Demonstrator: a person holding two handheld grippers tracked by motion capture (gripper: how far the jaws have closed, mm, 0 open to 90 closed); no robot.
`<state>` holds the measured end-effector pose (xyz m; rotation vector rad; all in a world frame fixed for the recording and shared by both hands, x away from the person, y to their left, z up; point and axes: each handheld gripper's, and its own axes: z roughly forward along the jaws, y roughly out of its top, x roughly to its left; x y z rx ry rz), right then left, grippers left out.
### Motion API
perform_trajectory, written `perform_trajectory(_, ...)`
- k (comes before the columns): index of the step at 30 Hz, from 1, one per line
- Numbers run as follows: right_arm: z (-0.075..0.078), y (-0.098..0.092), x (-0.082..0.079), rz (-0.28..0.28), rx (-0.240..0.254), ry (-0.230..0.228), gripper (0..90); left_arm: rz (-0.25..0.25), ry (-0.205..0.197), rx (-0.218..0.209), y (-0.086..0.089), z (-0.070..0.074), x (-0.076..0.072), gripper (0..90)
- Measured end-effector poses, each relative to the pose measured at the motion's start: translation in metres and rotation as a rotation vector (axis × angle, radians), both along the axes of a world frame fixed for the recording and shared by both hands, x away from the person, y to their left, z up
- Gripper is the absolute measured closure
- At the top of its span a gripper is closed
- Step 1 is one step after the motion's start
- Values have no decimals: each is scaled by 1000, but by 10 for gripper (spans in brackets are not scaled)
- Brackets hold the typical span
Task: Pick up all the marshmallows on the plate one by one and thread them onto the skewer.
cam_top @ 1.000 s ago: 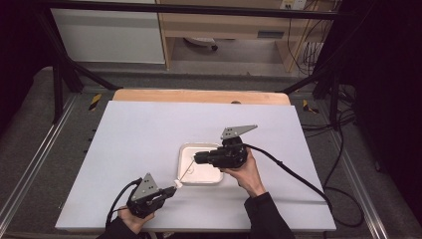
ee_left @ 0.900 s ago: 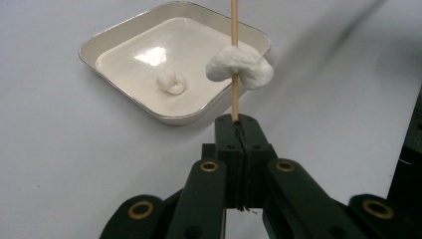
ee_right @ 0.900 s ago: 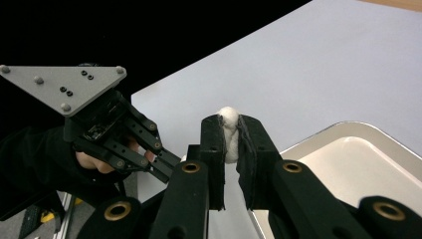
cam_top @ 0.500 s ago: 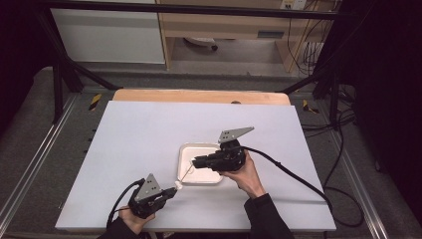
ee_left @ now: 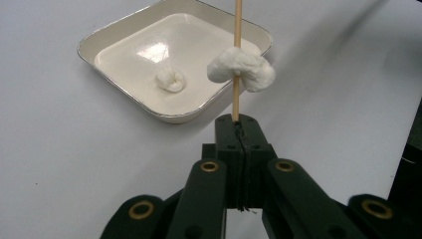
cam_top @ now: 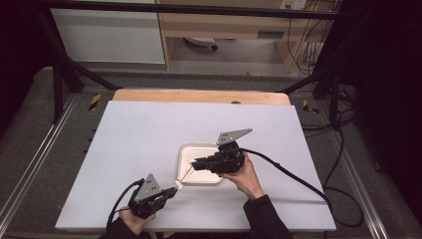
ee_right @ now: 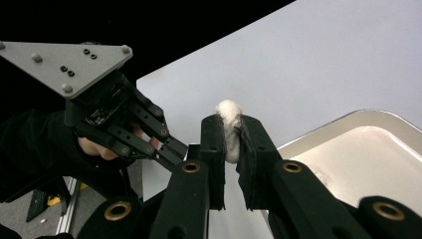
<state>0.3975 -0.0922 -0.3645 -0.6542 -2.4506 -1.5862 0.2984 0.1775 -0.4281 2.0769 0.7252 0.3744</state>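
Observation:
My left gripper [ee_left: 238, 124] is shut on the lower end of a thin wooden skewer [ee_left: 237, 45]. A soft white lump [ee_left: 242, 71] is threaded on that skewer. In the high view the left gripper [cam_top: 171, 190] sits near the table's front edge, and the skewer [cam_top: 186, 175] slants up toward the right gripper [cam_top: 195, 163]. The right gripper [ee_right: 231, 127] is shut on a second white lump [ee_right: 229, 119], held over the near edge of a white square tray [cam_top: 199, 148]. A third white lump [ee_left: 170, 79] lies in the tray [ee_left: 124, 30].
The table [cam_top: 149, 134] has a pale top with a wooden strip [cam_top: 199, 95] along its far edge. Black cables [cam_top: 293, 174] trail from both grippers. Dark frame rails [cam_top: 30, 164] flank the table, and shelving stands behind it.

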Motion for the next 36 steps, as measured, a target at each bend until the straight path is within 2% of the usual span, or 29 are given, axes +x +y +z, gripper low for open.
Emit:
perform_trajectory(15,-2,2,-2,10,27,2,826,-1,20,-35,-2,0,0,891)
perform_trajectory(34,-5,4,-3,8,36,2,833,10,8,-58,-2,2,-2,891)
perform_trajectory(35,-5,4,-3,10,40,4,834,12,8,-65,-2,2,-1,891)
perform_trajectory(36,-5,4,-3,13,39,5,834,4,-8,-119,0,4,-2,891)
